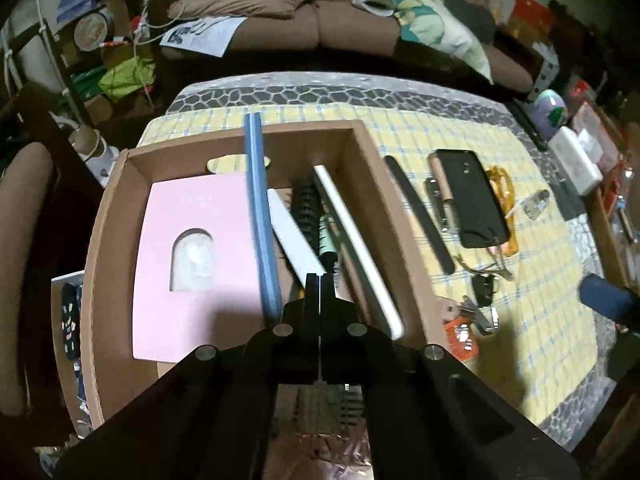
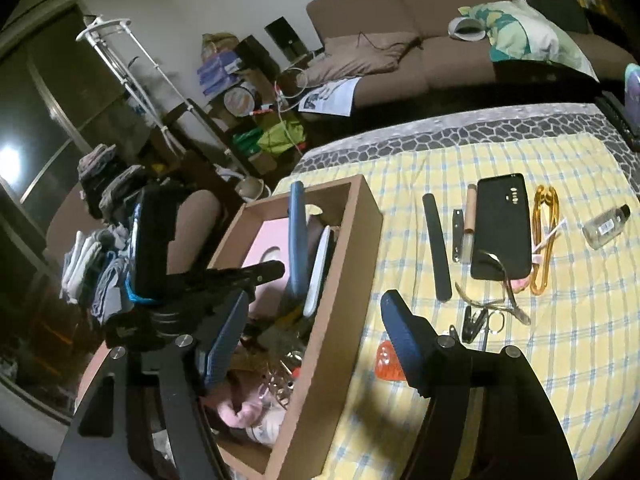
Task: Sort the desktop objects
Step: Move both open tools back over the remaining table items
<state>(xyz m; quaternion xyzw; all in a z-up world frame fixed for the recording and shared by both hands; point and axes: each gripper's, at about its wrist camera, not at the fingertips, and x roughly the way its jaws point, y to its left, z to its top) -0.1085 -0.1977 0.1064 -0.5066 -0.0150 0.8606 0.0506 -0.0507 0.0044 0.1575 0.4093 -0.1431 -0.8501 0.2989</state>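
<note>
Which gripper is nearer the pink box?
Left. The left gripper hangs shut over the cardboard box, beside the pink box; the right gripper straddles its wall.

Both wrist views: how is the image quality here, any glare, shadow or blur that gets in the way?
Left wrist view: fisheye bending at the edges, dim corners, glare washing out the pink card in the cardboard box, gripper shadow on the checked cloth. Right wrist view: a bright lamp reflection in the window, dark surroundings, soft blur on the clear bottle.
</note>
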